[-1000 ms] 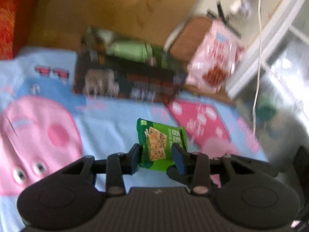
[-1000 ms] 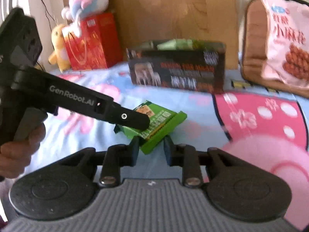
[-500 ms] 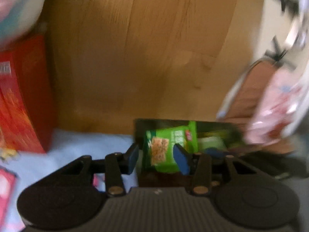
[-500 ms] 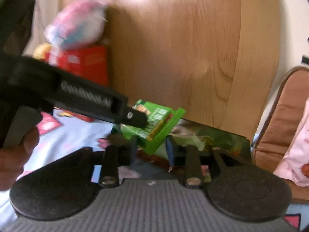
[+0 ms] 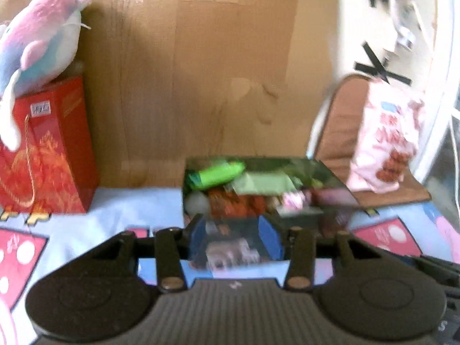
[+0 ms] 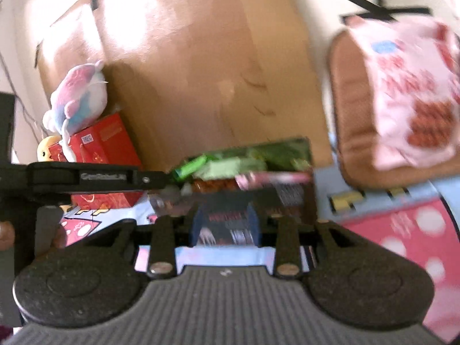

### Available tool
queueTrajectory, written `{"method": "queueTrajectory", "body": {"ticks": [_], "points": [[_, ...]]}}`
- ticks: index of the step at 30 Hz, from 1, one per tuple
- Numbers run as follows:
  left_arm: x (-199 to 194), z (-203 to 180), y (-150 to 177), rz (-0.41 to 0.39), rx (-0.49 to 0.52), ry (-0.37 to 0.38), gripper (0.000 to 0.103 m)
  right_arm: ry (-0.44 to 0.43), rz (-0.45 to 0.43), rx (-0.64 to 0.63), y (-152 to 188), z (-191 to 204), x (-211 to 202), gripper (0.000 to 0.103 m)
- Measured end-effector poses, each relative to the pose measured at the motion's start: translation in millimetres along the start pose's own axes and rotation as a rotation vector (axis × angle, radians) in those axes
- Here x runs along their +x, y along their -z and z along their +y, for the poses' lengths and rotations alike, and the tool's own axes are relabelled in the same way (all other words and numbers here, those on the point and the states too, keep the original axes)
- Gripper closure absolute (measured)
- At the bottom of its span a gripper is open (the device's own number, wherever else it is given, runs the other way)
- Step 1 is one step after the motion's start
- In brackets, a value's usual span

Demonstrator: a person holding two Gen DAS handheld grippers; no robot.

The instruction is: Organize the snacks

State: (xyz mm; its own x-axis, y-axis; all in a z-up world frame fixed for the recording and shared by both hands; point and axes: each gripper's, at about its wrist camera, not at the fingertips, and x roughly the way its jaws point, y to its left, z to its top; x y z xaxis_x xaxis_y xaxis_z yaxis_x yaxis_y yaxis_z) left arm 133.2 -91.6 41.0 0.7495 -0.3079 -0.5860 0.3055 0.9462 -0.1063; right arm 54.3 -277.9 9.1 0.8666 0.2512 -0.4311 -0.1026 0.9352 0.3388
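The left gripper (image 5: 234,237) is hovering with its jaws spread and nothing between them, its blue pads (image 5: 269,237) framing the near wall of the dark snack box (image 5: 330,201). The right gripper (image 6: 225,225) is likewise hanging with its jaws spread and empty, pointing at the printed front of the same box (image 6: 287,198). The box is sitting on a bed sheet (image 5: 120,210) printed in pale blue and pink, close against a tall wooden board (image 5: 201,72). Inside it, a green snack packet (image 5: 215,174) is lying on top at the back left, resting over other green wrappers, with reddish and pink packets nearer the front; the blur is hiding finer detail. In the right wrist view the left gripper's black arm (image 6: 86,179) is reaching in from the left, its tip just beside the green packet (image 6: 191,166). To the left of the box, a red gift bag (image 5: 46,149) is standing with a pink and blue plush toy (image 5: 37,46) resting on top. To the right, a pink snack bag (image 5: 388,141) is leaning on a brown cushion (image 5: 339,132).
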Motion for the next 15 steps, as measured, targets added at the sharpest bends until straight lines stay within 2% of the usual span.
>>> {"method": "queueTrajectory", "body": {"ticks": [2, 4, 8, 11, 12, 13, 15], "points": [[-7, -5, 13, 0.021, -0.002, 0.005, 0.058, 0.022, 0.021, 0.028, 9, 0, -7, 0.064], [-18, -6, 27, 0.034, -0.011, -0.015, 0.054, 0.046, 0.043, 0.056, 15, -1, -15, 0.054], [-46, -5, 55, 0.038, -0.023, -0.052, 0.043, 0.075, 0.065, 0.118, 30, -1, -32, 0.05], [-66, -4, 74, 0.032, -0.029, -0.079, 0.022, 0.093, 0.056, 0.141, 42, 2, -50, 0.041], [-73, -4, 80, 0.024, -0.029, -0.086, 0.009, 0.096, 0.051, 0.141, 46, 5, -56, 0.039], [-79, -5, 84, 0.016, -0.029, -0.094, 0.0, 0.095, 0.049, 0.138, 50, 7, -61, 0.038], [-93, -6, 94, 0.002, -0.03, -0.119, 0.0, 0.092, 0.044, 0.127, 55, 13, -70, 0.037]]}}
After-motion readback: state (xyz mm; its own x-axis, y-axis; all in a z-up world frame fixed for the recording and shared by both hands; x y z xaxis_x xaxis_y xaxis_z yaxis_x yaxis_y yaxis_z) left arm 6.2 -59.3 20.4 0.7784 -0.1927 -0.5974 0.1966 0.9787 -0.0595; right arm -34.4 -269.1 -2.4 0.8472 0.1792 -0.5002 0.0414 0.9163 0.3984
